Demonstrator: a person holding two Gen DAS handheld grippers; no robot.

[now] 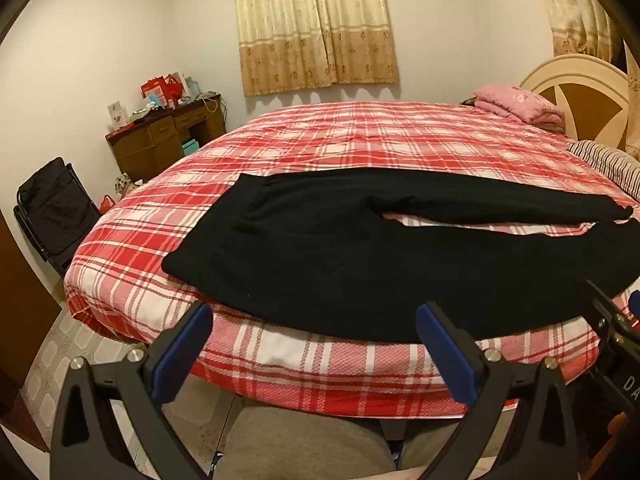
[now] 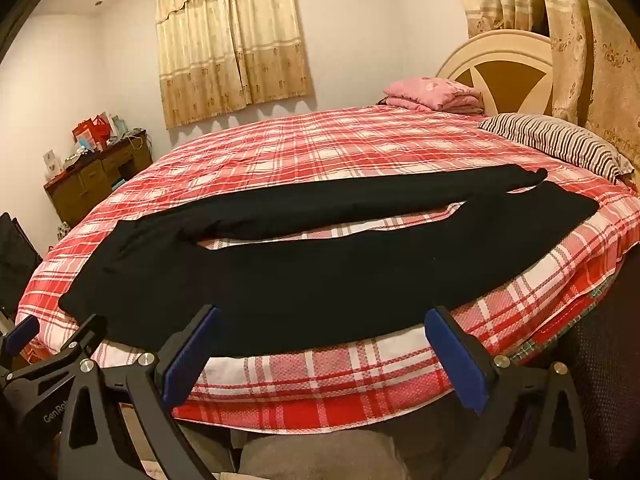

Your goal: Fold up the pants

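A bedroom with pale walls and beige floral curtains (image 1: 316, 24). A large bed covered in a red-and-white plaid bedspread (image 1: 340, 136) fills both views. Black pants (image 1: 320, 256) lie flat and unfolded along the bed's near edge, just beyond both sets of jaws, waistband toward the left, the two legs stretching right with a narrow gap of plaid between them. The left gripper (image 1: 314, 334) hangs short of the pants, jaws spread wide with nothing between them. The right gripper (image 2: 322, 340) does the same, empty and wide open. Far beyond the jaws, a folded pink blanket (image 2: 432, 94) and a striped pillow (image 2: 560, 140) sit by the headboard.
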